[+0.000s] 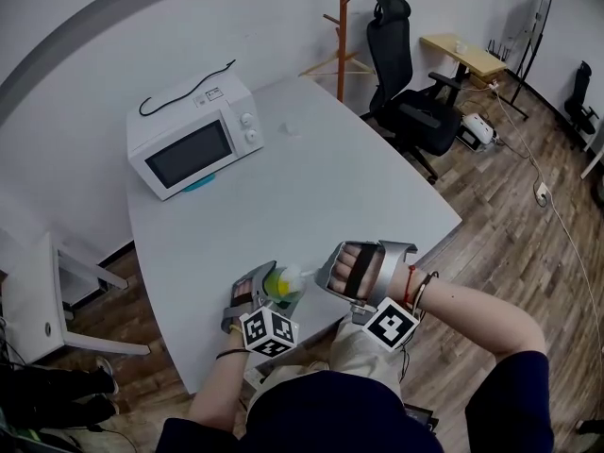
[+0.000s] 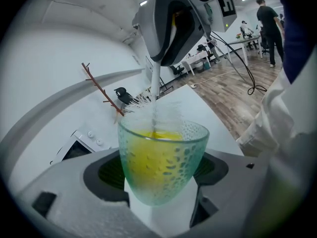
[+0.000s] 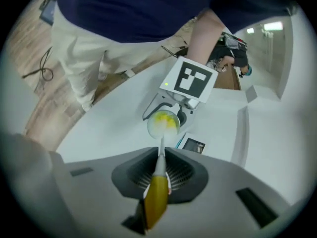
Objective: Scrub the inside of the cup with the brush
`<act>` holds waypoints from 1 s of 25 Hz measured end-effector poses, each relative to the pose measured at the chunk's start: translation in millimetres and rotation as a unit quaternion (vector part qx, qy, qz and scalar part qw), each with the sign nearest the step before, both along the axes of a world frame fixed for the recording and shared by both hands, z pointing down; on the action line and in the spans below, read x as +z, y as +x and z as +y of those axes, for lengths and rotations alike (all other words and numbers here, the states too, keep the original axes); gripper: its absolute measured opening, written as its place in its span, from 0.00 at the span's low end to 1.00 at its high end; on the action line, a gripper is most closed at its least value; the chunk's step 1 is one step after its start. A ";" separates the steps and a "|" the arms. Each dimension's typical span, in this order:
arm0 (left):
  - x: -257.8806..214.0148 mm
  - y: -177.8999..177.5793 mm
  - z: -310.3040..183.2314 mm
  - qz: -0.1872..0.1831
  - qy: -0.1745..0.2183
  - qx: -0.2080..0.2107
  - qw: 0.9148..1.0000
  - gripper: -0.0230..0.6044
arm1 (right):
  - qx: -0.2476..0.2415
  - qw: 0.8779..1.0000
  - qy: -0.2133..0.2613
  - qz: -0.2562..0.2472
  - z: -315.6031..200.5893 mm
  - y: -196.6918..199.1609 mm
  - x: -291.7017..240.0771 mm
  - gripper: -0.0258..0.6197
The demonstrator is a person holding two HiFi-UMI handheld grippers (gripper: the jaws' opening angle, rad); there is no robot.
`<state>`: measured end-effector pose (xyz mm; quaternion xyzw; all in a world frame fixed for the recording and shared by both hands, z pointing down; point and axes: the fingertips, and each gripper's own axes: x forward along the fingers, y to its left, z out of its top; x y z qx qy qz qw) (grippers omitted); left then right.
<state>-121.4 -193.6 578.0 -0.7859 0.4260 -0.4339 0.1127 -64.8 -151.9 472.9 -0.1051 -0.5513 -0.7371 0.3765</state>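
**Brush head at the mouth of the held cup, over the near edge of the table.**

The cup [image 2: 161, 162], translucent green and yellow within, stands upright with its mouth up. The jaws of the left hand-held gripper [image 1: 255, 302] are closed against its lower walls on either side. It is over the near edge of the table [image 1: 330, 187]; whether it rests there cannot be told. The brush [image 3: 157, 195] enters from above. Its long axis runs from the yellow handle down a thin white stem to the bristles, which sit partly inside the rim and partly above it. The right hand-held gripper [image 1: 363, 270], the nearer to the brush, has its jaws pinched on the handle and lies just beside the cup, to its right and higher. The scrub probably depends on keeping the stem in line with the cup's upright axis while the bristles go deeper.
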 end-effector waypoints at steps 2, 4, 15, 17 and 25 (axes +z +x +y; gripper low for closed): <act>-1.0 1.5 -0.9 -0.002 -0.001 0.003 1.000 0.65 | -0.017 1.000 0.020 0.006 -0.4 1.3 -1.1 0.12; -2.2 2.2 -2.2 -0.002 0.000 0.004 1.000 0.65 | -0.015 1.000 0.016 0.006 -1.1 1.3 -2.1 0.12; -8.5 -1.1 -8.1 -0.016 0.020 0.004 1.000 0.65 | 0.160 0.964 -0.213 -0.022 -5.6 7.3 7.6 0.12; -9.5 -2.2 -9.0 -0.019 0.025 0.002 1.000 0.65 | 0.207 0.937 -0.279 -0.044 -9.0 6.5 10.4 0.12; -13.1 -2.5 -9.7 -0.021 0.040 -0.001 0.999 0.65 | 0.415 0.693 -0.580 -0.108 -5.8 8.6 11.4 0.12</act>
